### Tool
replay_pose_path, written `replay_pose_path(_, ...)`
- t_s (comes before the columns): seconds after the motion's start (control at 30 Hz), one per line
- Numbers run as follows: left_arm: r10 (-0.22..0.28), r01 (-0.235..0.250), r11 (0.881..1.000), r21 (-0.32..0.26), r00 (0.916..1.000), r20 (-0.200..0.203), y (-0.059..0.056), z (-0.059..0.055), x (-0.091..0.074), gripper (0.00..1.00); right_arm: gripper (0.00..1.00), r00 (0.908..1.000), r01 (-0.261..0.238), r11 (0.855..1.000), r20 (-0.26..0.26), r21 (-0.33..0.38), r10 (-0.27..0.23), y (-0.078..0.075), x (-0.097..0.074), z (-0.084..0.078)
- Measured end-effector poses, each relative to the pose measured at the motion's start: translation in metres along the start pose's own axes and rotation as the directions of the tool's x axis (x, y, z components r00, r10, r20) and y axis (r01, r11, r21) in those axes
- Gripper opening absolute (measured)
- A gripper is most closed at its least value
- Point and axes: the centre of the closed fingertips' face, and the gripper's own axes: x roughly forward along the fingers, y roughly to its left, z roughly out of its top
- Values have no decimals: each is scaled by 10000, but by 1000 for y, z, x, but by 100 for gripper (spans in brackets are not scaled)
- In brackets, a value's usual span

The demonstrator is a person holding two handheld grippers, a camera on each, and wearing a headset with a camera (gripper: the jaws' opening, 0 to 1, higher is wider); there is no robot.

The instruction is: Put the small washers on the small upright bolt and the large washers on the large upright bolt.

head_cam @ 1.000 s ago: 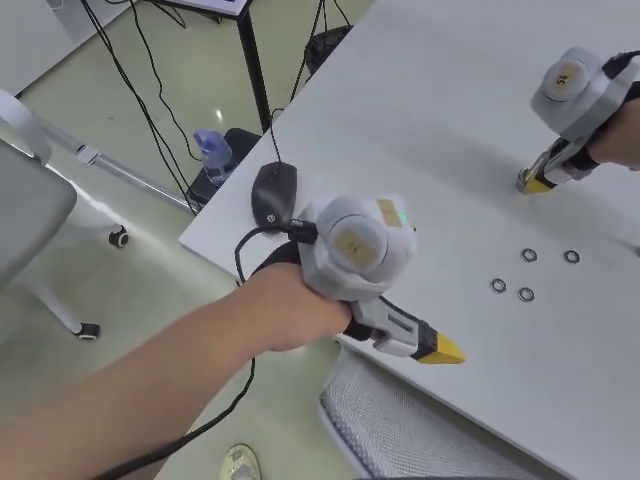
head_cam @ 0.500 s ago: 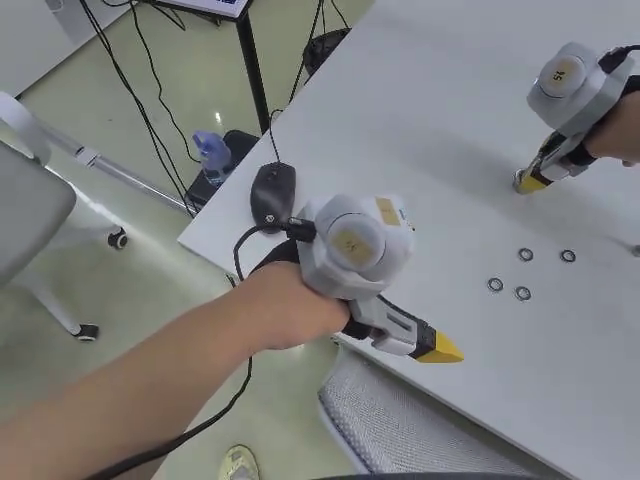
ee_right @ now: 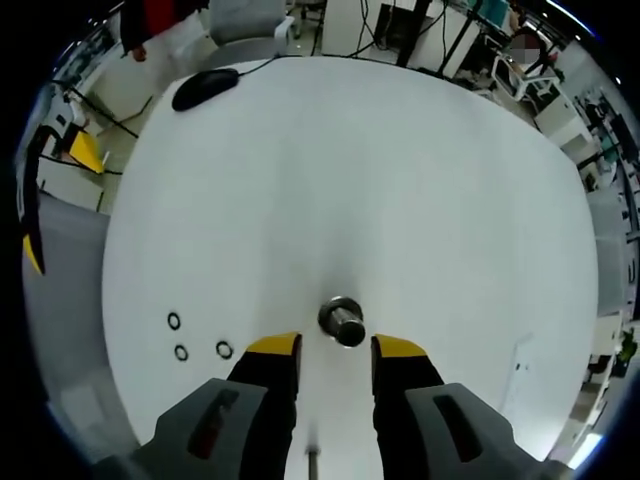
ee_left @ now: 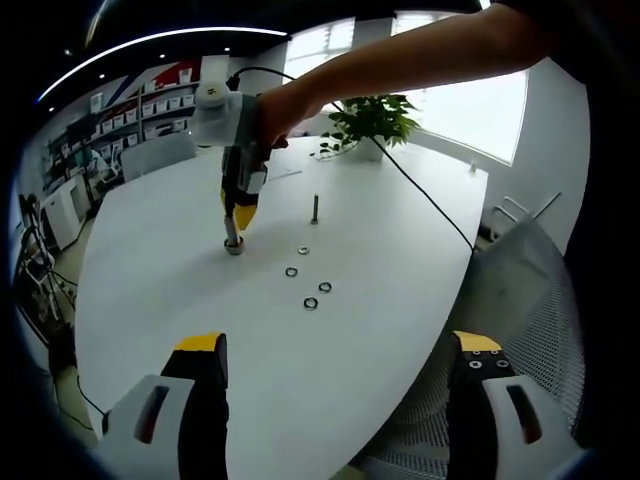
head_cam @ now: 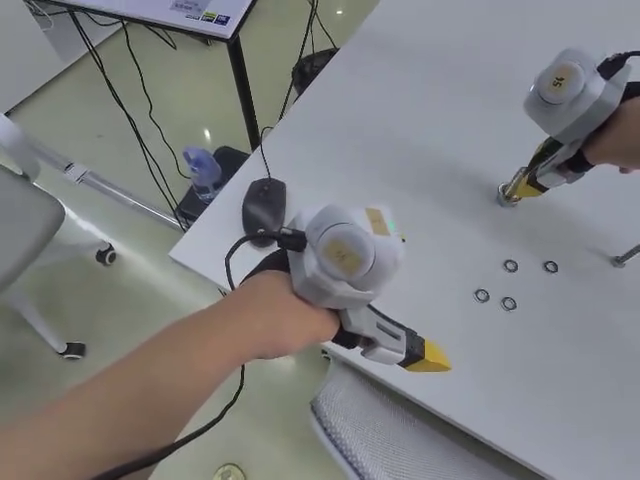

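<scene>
Several small washers [head_cam: 509, 303] [ee_left: 310, 303] [ee_right: 181, 352] lie loose on the white table [head_cam: 420, 120]. The large upright bolt [head_cam: 507, 194] [ee_left: 234, 245] [ee_right: 342, 321] stands to their left in the head view. Farther right stands the small bolt [head_cam: 626, 256] [ee_left: 315, 208]. My right gripper [head_cam: 521, 186] [ee_right: 337, 350] points down at the large bolt, its yellow tips a narrow gap apart with the bolt top just ahead of them. My left gripper [head_cam: 428, 356] [ee_left: 340, 348] hovers at the table's near edge, open wide and empty.
A black mouse [head_cam: 263, 206] [ee_right: 205, 88] with its cable lies near the table's left corner. A mesh chair back [head_cam: 390, 430] sits under the near edge. On the floor stand a blue bottle [head_cam: 203, 170] and desk legs. A potted plant [ee_left: 372, 125] stands at the table's far end.
The head camera has shifted, so the whole picture slid a little. My right gripper stays at the large bolt. The left gripper and the washers have not visibly moved.
</scene>
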Motion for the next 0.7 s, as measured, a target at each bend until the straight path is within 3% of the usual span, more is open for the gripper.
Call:
replay_pose_path(0.37, 41, -41, 10000, -6, 9995, 314, 7, 11, -5, 91, 31, 10000, -10, 10000, 26, 24, 10, 14, -26, -11)
replay_pose_path(0.53, -91, 95, 9999, -78, 9988, 474, 7, 16, -7, 91, 31, 9999, -41, 10000, 113, 78, 40, 31, -39, -20)
replay_pose_path(0.7, -146, 142, 9998, 104, 9992, 372, 7, 16, -7, 91, 31, 9999, -81, 9999, 150, 151, 79, 44, -43, -26)
